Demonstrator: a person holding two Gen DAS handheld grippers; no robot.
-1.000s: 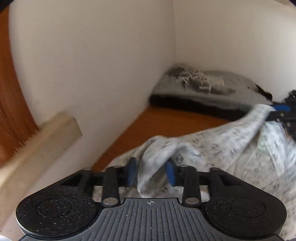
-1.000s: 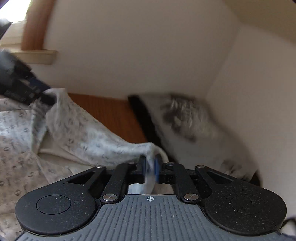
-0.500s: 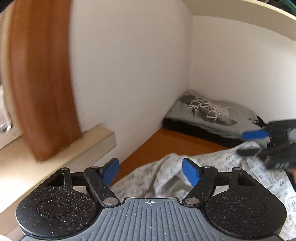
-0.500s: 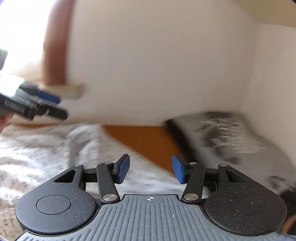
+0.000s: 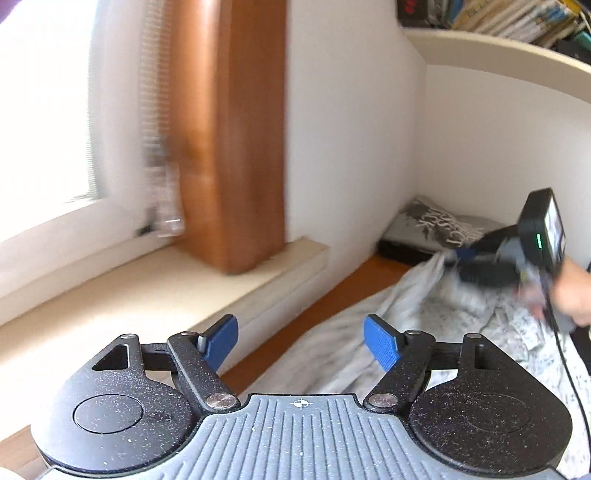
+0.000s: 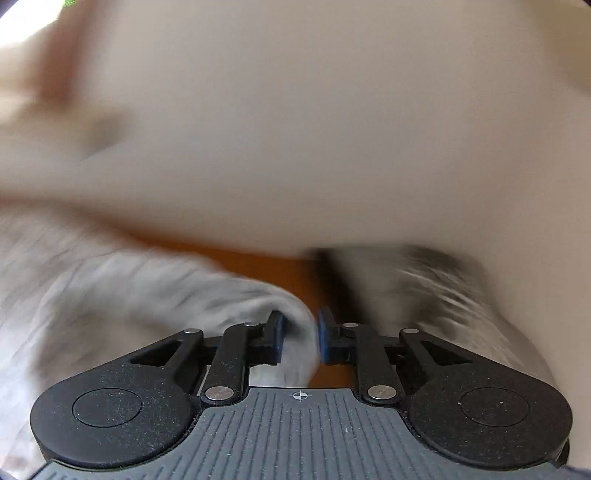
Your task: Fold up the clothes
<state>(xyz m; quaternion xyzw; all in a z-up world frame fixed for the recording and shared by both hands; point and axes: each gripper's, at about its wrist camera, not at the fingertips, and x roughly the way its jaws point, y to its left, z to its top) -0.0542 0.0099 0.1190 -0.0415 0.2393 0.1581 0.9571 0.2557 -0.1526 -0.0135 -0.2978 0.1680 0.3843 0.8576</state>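
A white patterned garment lies crumpled on the orange wooden surface. My left gripper is open and empty, raised above the garment's near edge. My right gripper is shut on a fold of the same garment; the right wrist view is blurred by motion. In the left wrist view the right gripper shows at the far right, pinching the garment's edge, with the hand behind it.
A folded grey printed T-shirt lies in the back corner on a dark item. White walls close the back and left. A window sill and wooden frame stand at left. A bookshelf hangs above.
Both grippers let go of the garment and opened. My left gripper then rose and stayed open. My right gripper closed again on a fold of the garment and is moving fast.
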